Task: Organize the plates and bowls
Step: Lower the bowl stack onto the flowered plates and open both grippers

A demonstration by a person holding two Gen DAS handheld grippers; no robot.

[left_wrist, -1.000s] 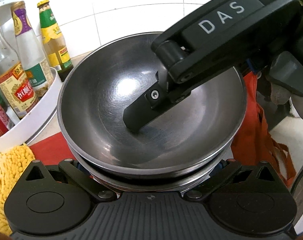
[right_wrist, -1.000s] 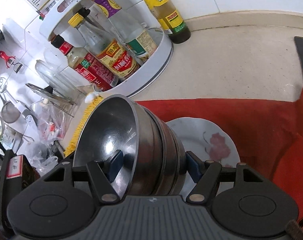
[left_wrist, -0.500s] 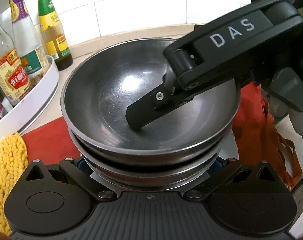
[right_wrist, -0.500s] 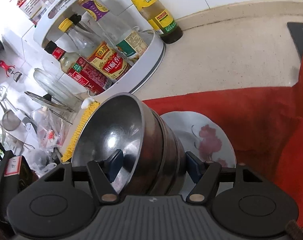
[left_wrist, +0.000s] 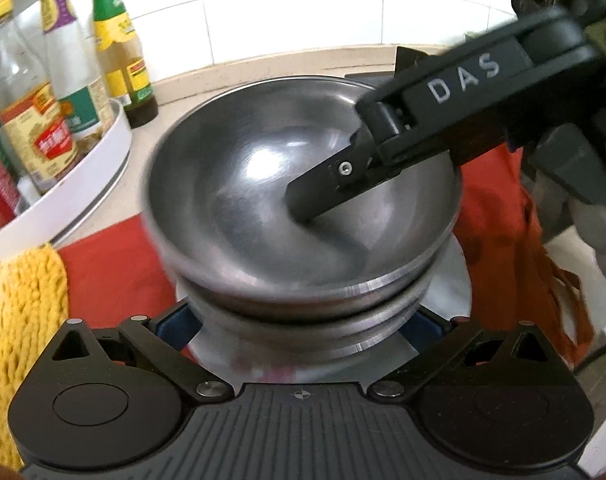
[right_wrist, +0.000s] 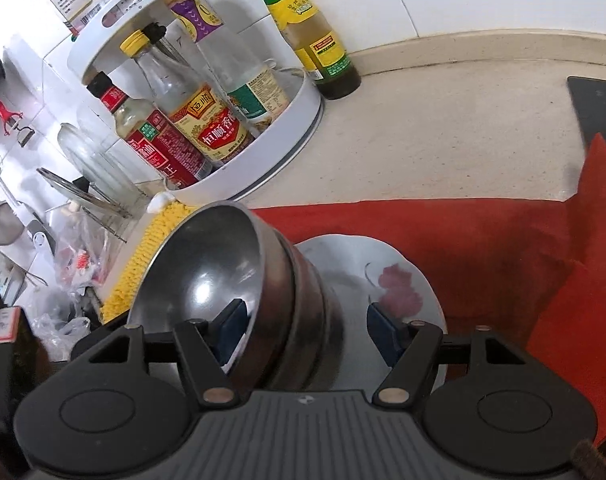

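the stack of nested stainless steel bowls (left_wrist: pixel 303 216) sits right over the white plate with a red flower print (right_wrist: pixel 387 284), which lies on the red cloth (right_wrist: pixel 443 236) on the beige counter (right_wrist: pixel 443 120). the right gripper (right_wrist: pixel 303 332) has one finger inside the top bowl and the other outside the stack, but the gap between the pads looks wide and the right pad stands apart from the steel, so i read it as spread, not pinching. the left gripper (left_wrist: pixel 303 320) straddles the base of the stack with both blue pads beside it; whether they touch the metal i cannot tell.

to set this down well, i'd keep the stack level, centre it on the plate, and let the bottom bowl meet it squarely before drawing the fingers clear, the inner one lifted straight up so it doesn't tip the top bowl. polished steel on glazed plate probably slides easily.

the bowls look dull grey with a bright glint inside, rims closely stacked, about three deep.
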